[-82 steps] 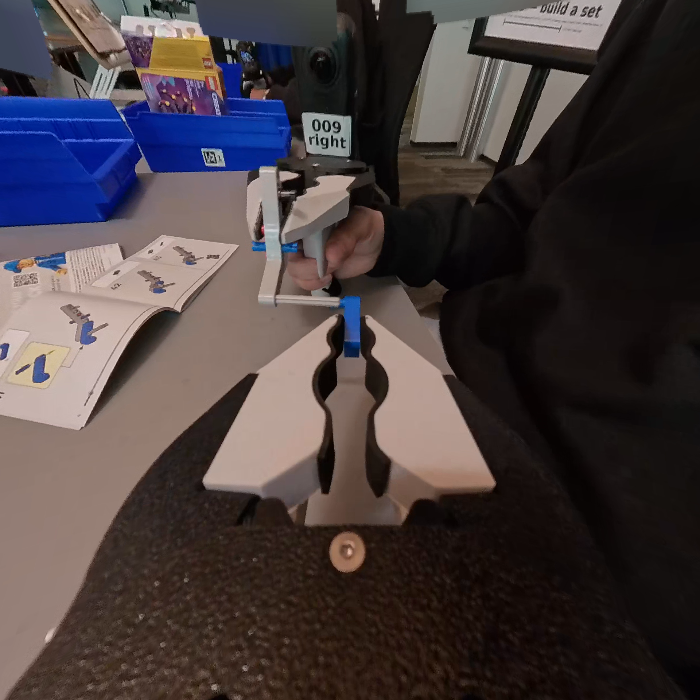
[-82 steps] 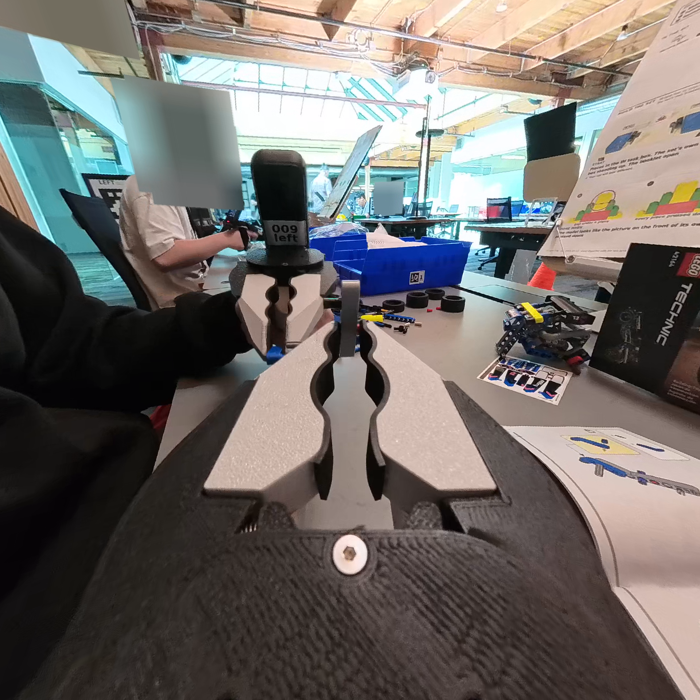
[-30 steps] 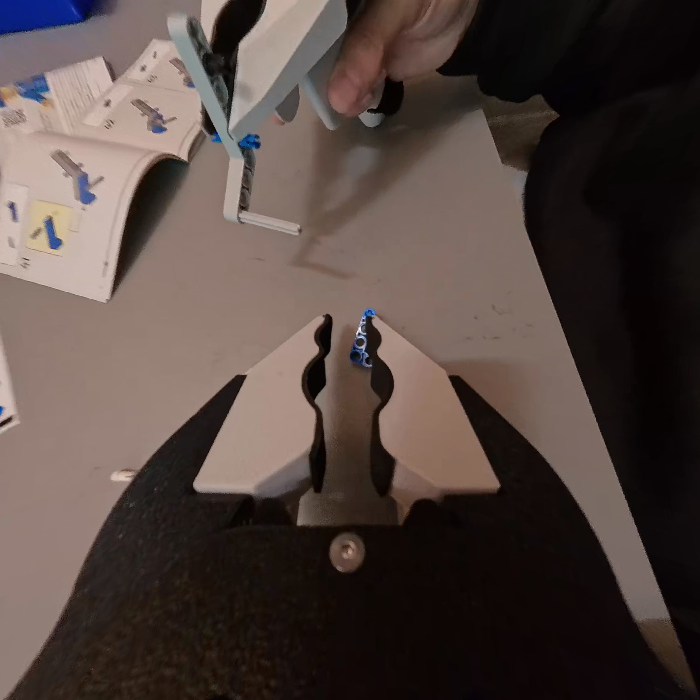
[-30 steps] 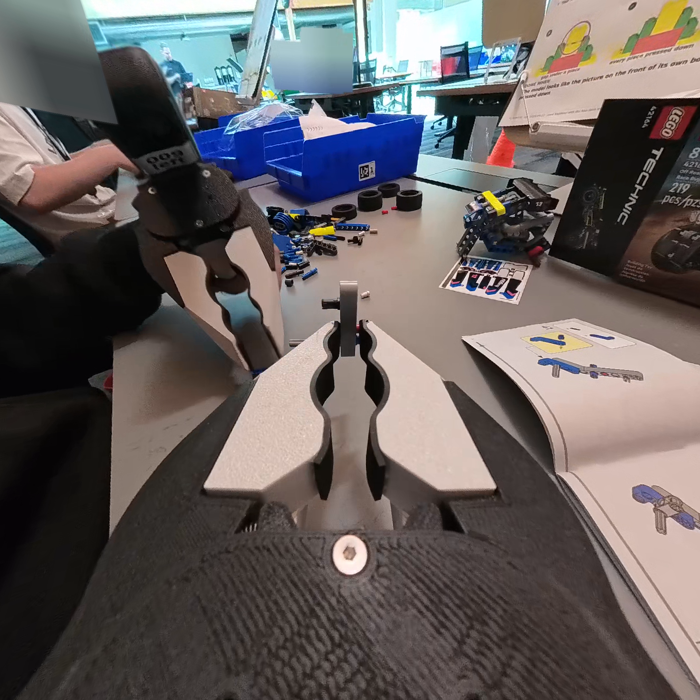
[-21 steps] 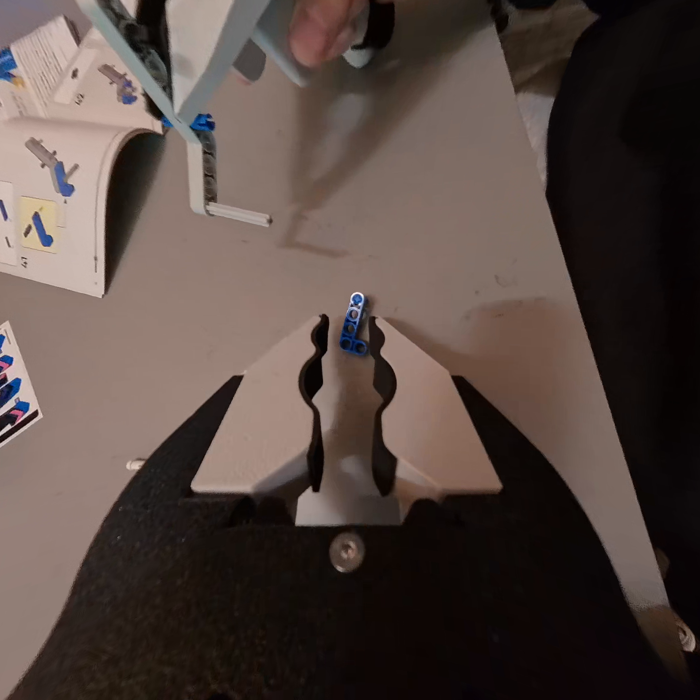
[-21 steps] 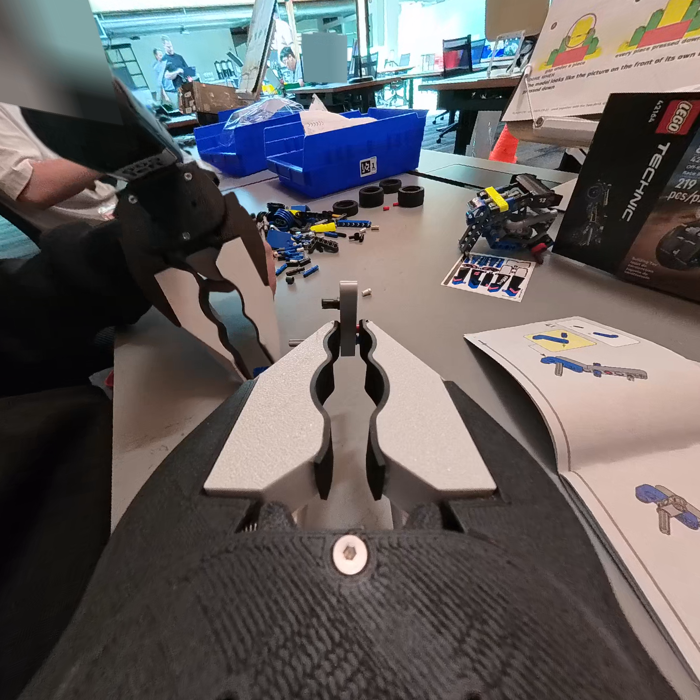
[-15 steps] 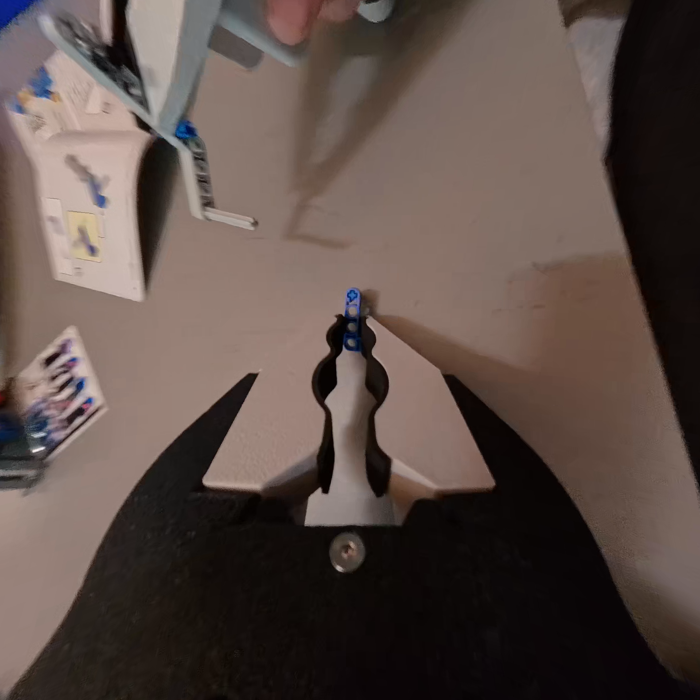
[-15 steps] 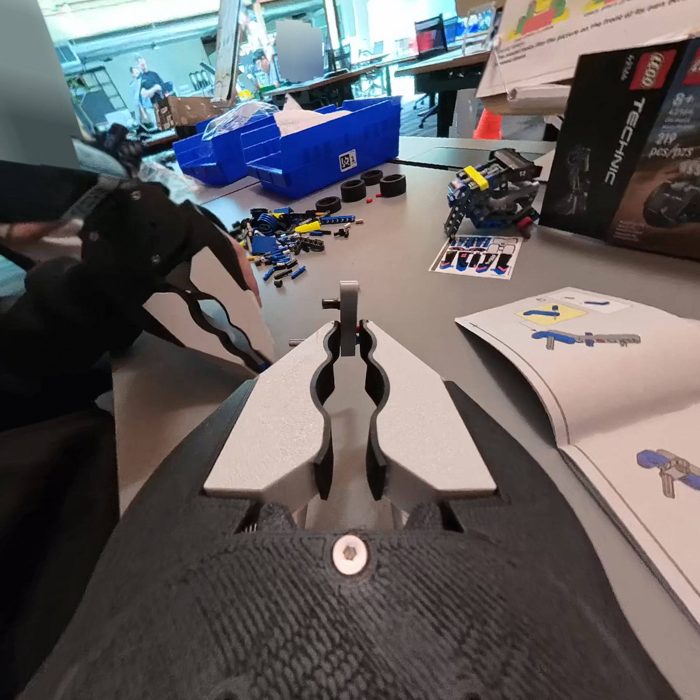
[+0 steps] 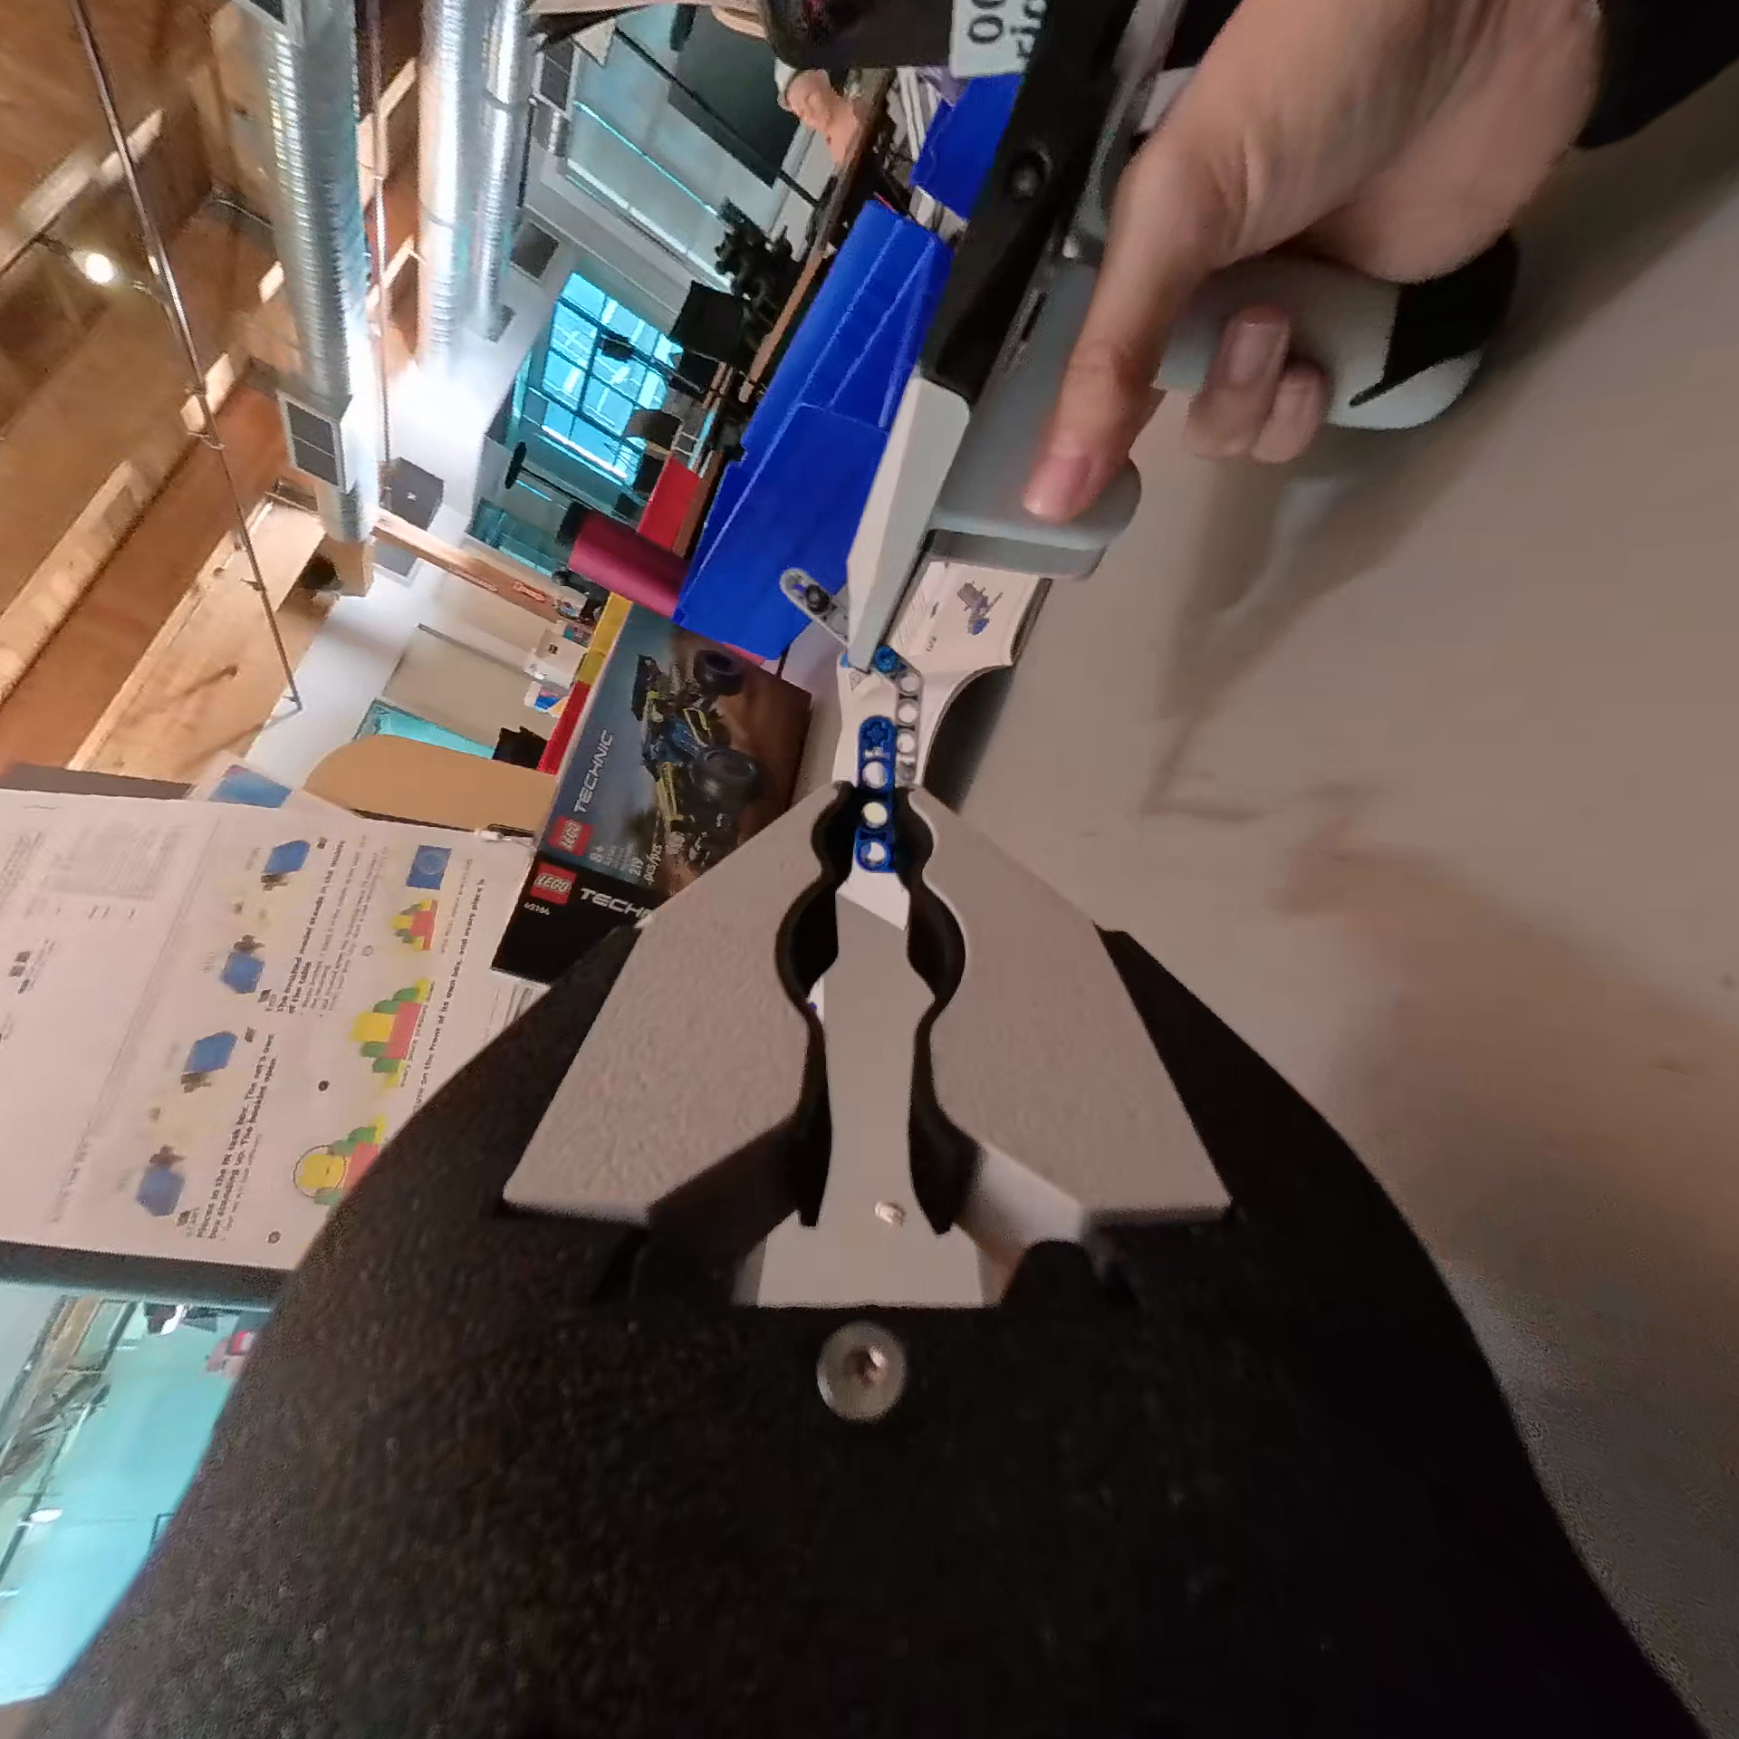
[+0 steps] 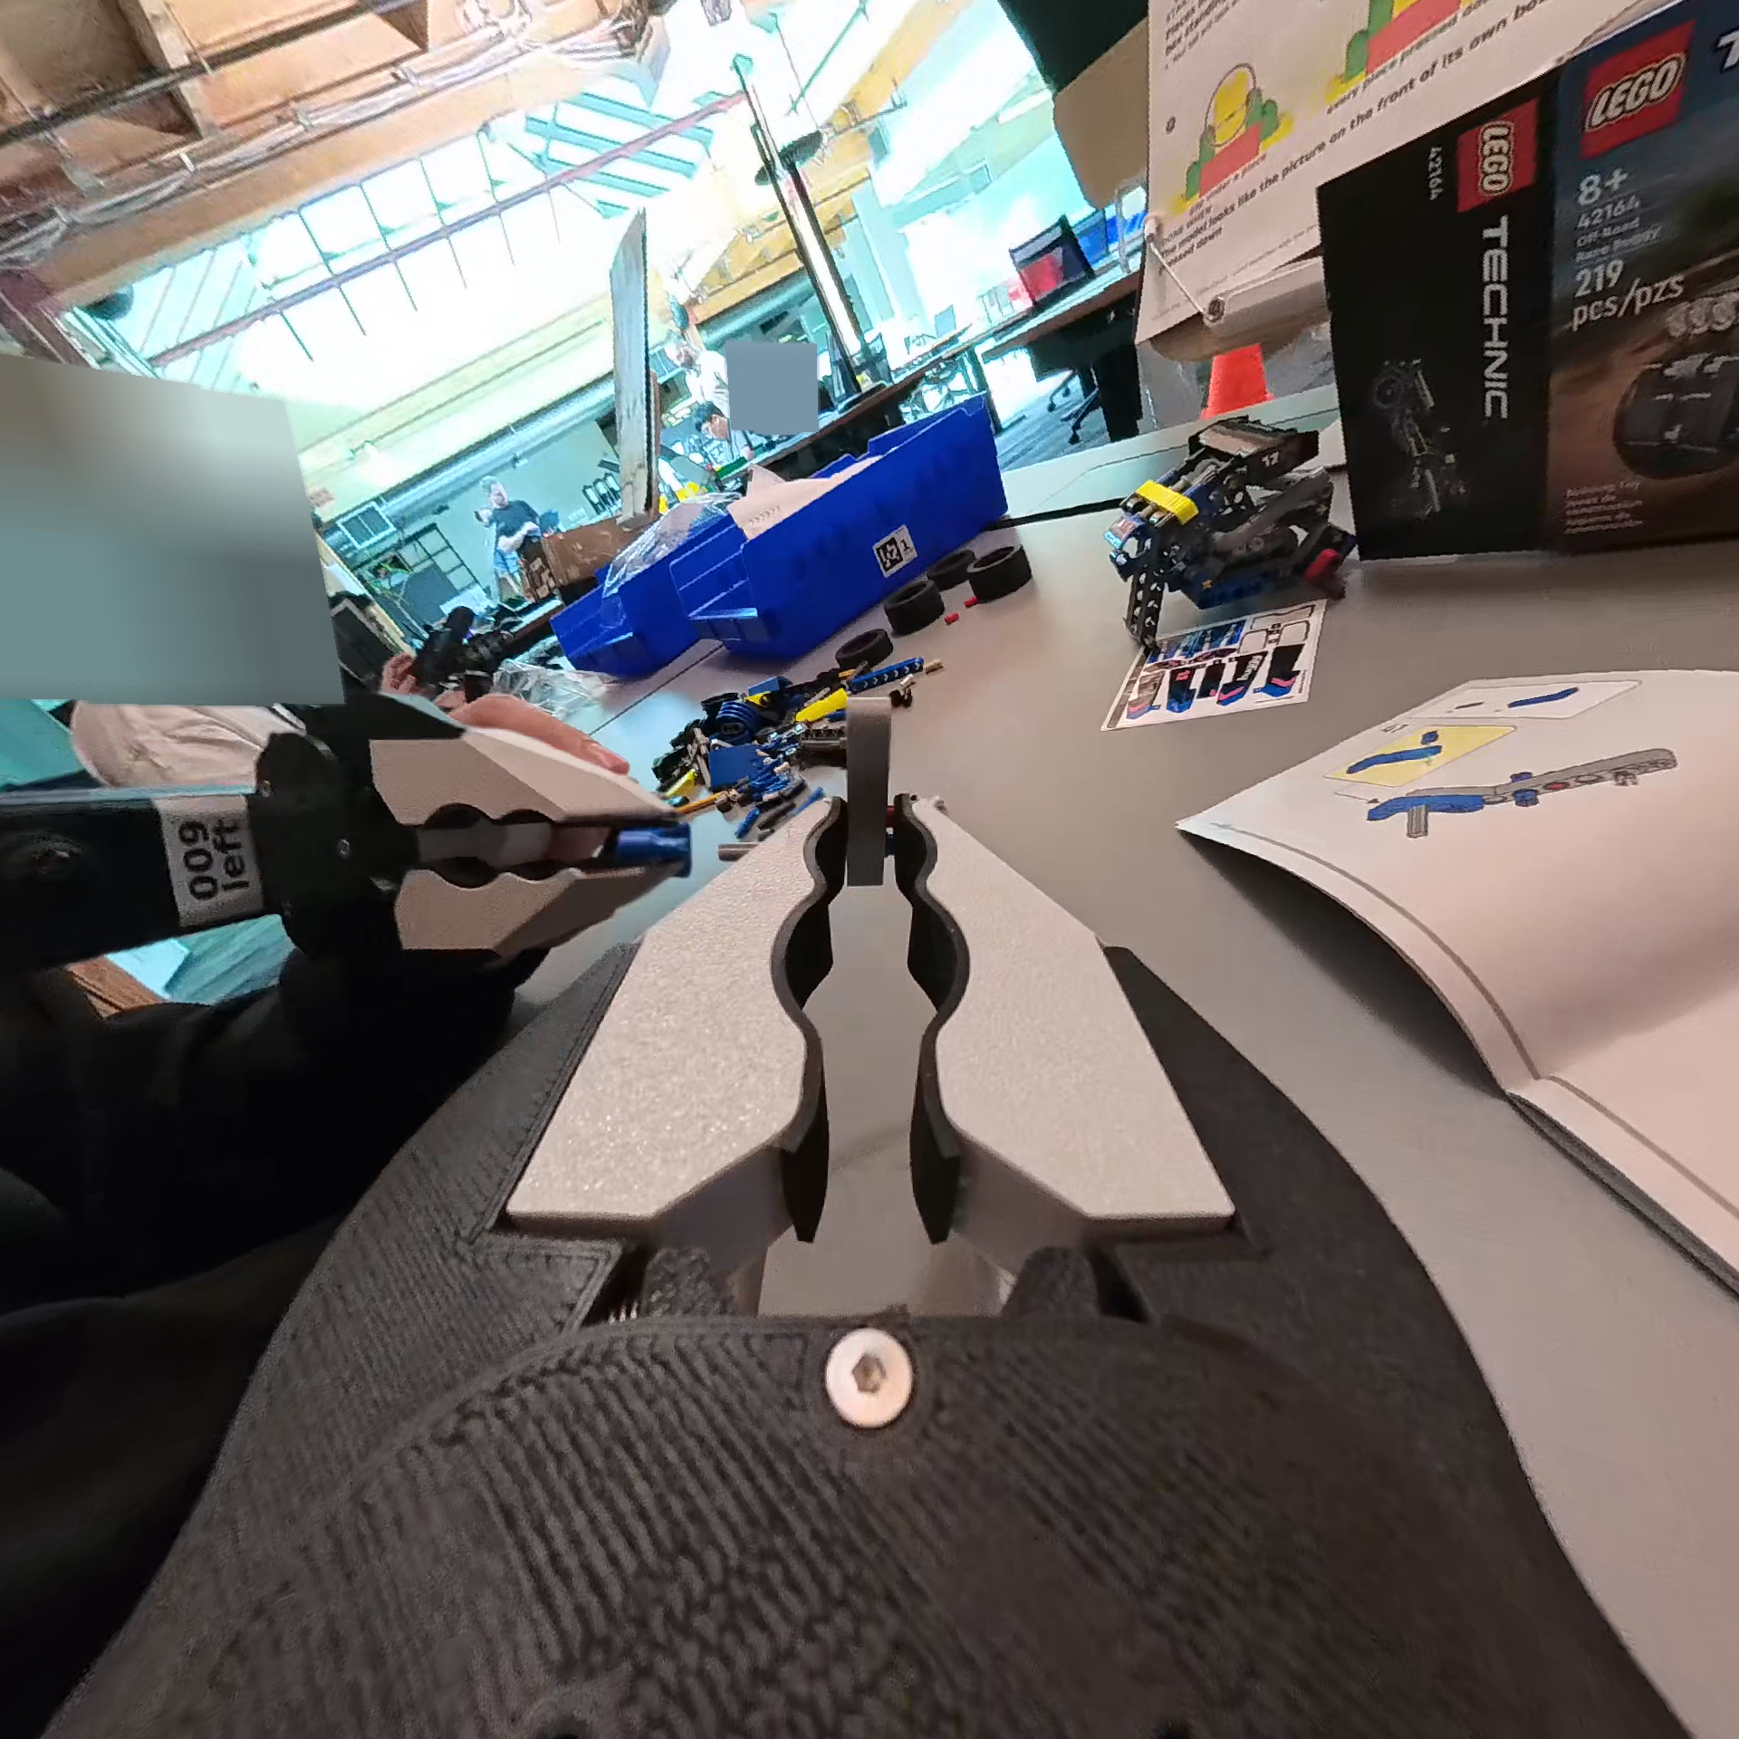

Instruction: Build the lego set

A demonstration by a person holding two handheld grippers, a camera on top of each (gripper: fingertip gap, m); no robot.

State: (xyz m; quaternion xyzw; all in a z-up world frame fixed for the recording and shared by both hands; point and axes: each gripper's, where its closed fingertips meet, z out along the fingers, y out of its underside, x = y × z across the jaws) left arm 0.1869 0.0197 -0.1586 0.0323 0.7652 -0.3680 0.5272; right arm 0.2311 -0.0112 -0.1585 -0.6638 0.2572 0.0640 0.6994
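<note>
Blue beam [image 9: 876, 815] now lifted, left fingers [image 9: 988, 903] tight around it

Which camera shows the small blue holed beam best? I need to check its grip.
The left wrist view: the small blue holed beam faces the camera, pinched at the left gripper tips. The right wrist view shows it end-on, its holes hidden.

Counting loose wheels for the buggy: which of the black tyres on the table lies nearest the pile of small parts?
The lone tyre just behind the parts pile; the other three sit farther back beside the blue bin.
</note>
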